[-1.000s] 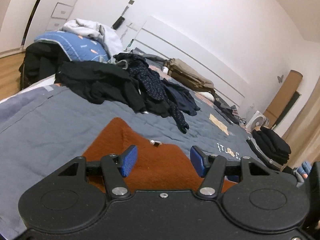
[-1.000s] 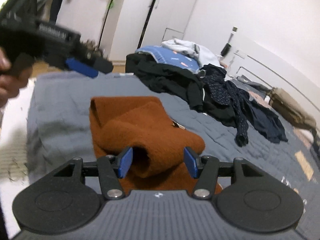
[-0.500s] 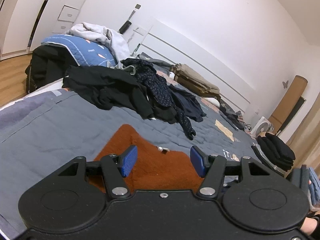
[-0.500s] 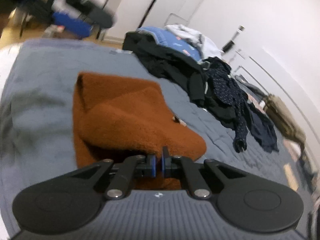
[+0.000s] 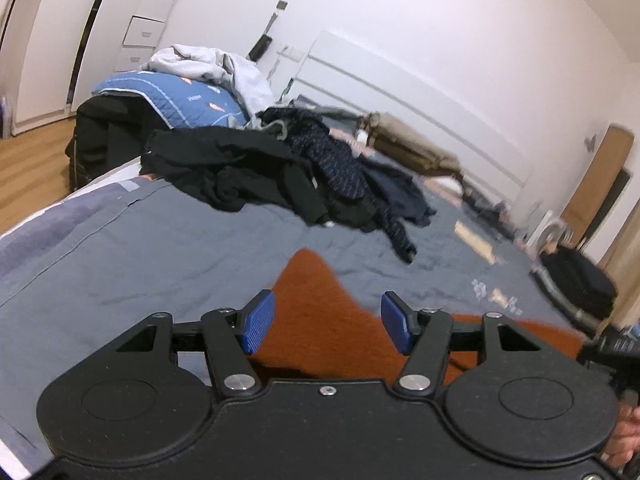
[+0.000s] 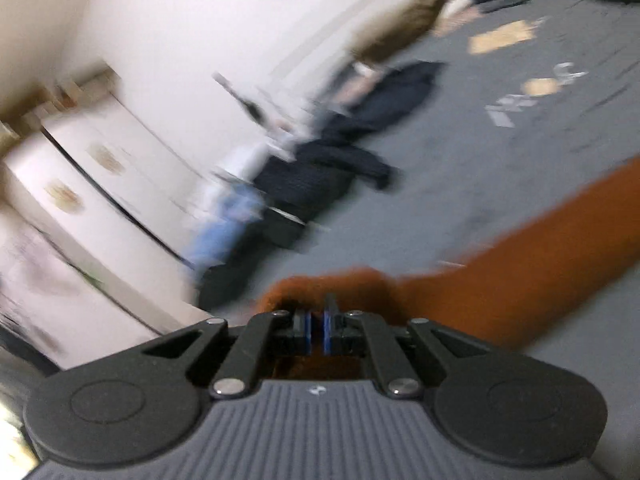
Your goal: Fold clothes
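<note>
right gripper (image 6: pixel 316 330) jaws pinched on the rust-orange sweater (image 6: pixel 520 272), its long axis trailing to 2 o'clock over the grey bed (image 6: pixel 500 152); left gripper (image 5: pixel 327 326) jaws wide, sweater dead ahead at 12 o'clock beneath them.

sweater (image 5: pixel 320 320) on bed (image 5: pixel 120 248); clothes pile (image 5: pixel 280 172) behind | folded stack (image 5: pixel 580 284) seemingly far right

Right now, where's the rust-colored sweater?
The rust sweater lies on the grey bedspread just ahead of the open left gripper, near the dark clothes pile; the right gripper pinches one edge.
</note>
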Tool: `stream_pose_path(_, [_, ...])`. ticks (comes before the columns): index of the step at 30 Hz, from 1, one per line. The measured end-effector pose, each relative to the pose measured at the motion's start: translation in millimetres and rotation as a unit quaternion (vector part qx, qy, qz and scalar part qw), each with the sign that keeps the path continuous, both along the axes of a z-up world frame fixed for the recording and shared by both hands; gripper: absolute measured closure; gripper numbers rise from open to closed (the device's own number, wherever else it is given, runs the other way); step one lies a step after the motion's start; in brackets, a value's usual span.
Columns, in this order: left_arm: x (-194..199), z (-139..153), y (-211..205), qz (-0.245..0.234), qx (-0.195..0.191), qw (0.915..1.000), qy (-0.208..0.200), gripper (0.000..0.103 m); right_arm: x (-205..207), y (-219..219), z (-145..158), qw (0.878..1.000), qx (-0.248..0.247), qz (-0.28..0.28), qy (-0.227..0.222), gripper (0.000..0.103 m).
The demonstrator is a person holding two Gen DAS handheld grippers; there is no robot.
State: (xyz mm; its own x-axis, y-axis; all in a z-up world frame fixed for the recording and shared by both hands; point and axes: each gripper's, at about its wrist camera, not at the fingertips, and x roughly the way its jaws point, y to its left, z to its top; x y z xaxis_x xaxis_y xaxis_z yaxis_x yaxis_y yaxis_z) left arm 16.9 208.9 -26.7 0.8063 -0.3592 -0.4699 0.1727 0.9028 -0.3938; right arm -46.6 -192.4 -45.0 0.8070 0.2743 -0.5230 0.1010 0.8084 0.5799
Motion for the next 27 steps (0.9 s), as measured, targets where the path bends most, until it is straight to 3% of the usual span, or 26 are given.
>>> stream_pose_path(3, [2, -5, -6, -0.001, 0.025, 0.9996, 0.013, 0.045, -4, -5, -25, 0.995, -0.077, 0.015, 0.066, 0.089])
stream_pose_path(7, [4, -12, -7, -0.002, 0.035, 0.9991, 0.025, 0.044, -16, -4, -24, 0.987, -0.139, 0.041, 0.071, 0.062])
stream_pose_path(8, [5, -13, -8, -0.003, 0.039, 0.9989, 0.027, 0.044, -18, -4, -22, 0.985, -0.152, 0.048, 0.070, 0.061])
stream_pose_path(12, [11, -24, -13, -0.013, 0.059, 0.9973, 0.042, 0.043, -30, -2, -14, 0.974, -0.203, 0.075, 0.064, 0.060])
stream_pose_path(16, [13, -39, -15, -0.012, 0.080, 0.9949, 0.060, 0.039, -39, 0, 8, 0.971, -0.225, 0.078, 0.002, 0.060])
stream_pose_path(21, [12, -49, -28, -0.030, 0.126, 0.9902, 0.054, 0.039, -24, 40, 16, 0.949, -0.274, 0.148, -0.054, 0.060])
stream_pose_path(22, [12, -50, -32, -0.036, 0.139, 0.9885, 0.048, 0.037, -18, 49, 15, 0.945, -0.278, 0.163, -0.056, 0.060])
stream_pose_path(25, [12, -58, -45, -0.056, 0.188, 0.9798, 0.037, 0.018, 3, 73, 5, 0.937, -0.285, 0.194, -0.056, 0.060])
stream_pose_path(27, [13, -62, -47, -0.053, 0.200, 0.9777, 0.036, 0.017, 12, 84, -2, 0.932, -0.294, 0.203, -0.053, 0.059])
